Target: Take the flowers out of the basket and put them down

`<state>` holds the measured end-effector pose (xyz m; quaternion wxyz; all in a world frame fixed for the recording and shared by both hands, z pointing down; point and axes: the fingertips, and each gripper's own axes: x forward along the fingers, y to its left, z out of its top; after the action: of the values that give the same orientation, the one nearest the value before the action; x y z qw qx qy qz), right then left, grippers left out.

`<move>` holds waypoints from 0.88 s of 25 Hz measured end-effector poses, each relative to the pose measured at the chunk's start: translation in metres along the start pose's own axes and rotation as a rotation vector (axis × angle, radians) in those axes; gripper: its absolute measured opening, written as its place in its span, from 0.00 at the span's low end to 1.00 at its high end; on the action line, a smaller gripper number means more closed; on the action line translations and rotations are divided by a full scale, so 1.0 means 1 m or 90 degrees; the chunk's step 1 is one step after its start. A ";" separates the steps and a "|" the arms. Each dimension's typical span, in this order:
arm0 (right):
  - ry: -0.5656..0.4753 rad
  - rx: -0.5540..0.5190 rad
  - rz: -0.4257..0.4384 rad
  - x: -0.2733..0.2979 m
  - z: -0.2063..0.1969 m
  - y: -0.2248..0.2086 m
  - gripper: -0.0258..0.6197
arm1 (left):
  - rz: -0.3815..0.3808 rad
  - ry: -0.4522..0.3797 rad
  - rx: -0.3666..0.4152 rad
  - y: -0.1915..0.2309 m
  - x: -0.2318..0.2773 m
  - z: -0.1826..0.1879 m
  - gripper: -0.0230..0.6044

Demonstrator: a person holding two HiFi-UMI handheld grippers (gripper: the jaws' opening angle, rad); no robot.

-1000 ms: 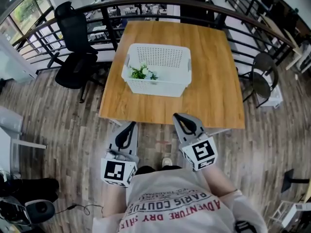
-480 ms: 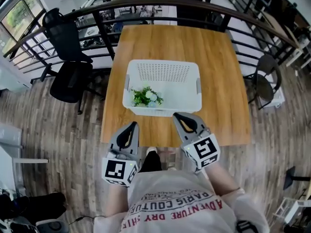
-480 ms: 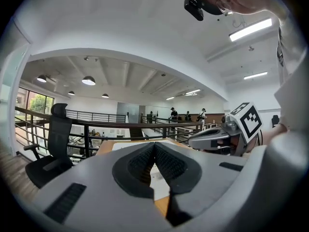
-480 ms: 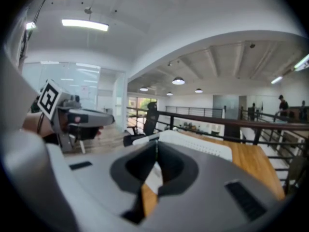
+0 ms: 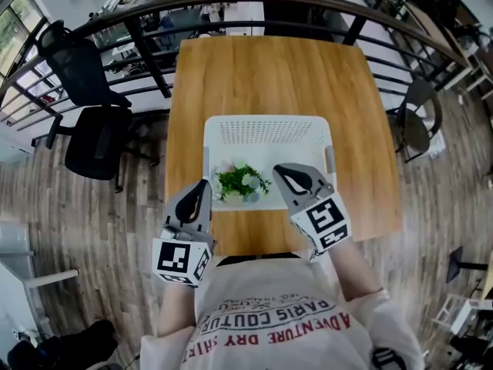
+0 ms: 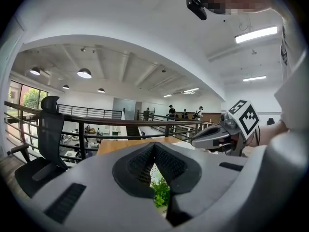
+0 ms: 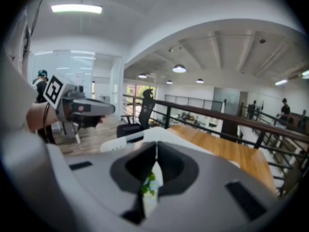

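Wooden surface (image 5: 269,75) by the railing has been brought much closer than a second ago, and the white basket (image 5: 266,129) is now reached. The flowers (image 5: 243,182) lie in its 7 o'clock corner, with the left gripper (image 5: 202,186) at their 9 o'clock and the right gripper (image 5: 280,172) at 3 o'clock. Both pairs of fingers (image 7: 137,166) are clenched on nothing, so opening is judged necessary before any grasp.

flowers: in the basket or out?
In. The flowers sit inside the white basket, toward its near left corner, enclosed by its walls.
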<state>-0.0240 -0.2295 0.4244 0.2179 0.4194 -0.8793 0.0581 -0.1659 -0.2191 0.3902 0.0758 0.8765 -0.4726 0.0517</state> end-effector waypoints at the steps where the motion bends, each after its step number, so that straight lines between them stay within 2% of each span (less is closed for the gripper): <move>1: 0.008 0.001 0.012 0.010 0.001 -0.004 0.09 | 0.000 0.003 -0.006 0.006 0.006 0.000 0.08; 6: 0.077 -0.006 0.106 0.048 -0.016 -0.013 0.09 | 0.013 0.017 -0.019 0.009 0.026 -0.010 0.08; 11: 0.182 -0.012 0.148 0.094 -0.057 -0.025 0.09 | 0.036 0.037 -0.035 0.016 0.034 -0.024 0.08; 12: 0.203 -0.009 0.159 0.102 -0.067 -0.025 0.10 | 0.043 0.040 -0.040 0.019 0.036 -0.027 0.08; 14: 0.249 -0.005 0.179 0.117 -0.089 -0.023 0.22 | 0.054 0.046 -0.048 0.024 0.037 -0.033 0.08; 18: 0.331 -0.025 0.207 0.143 -0.126 -0.017 0.28 | 0.067 0.063 -0.055 0.027 0.036 -0.045 0.08; 22: 0.384 -0.029 0.238 0.159 -0.150 -0.010 0.28 | 0.099 0.071 -0.074 0.040 0.030 -0.053 0.08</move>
<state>-0.0544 -0.3061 0.6269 0.4630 0.2103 -0.8379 0.1984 -0.1842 -0.2555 0.4504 0.1484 0.8271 -0.5364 0.0786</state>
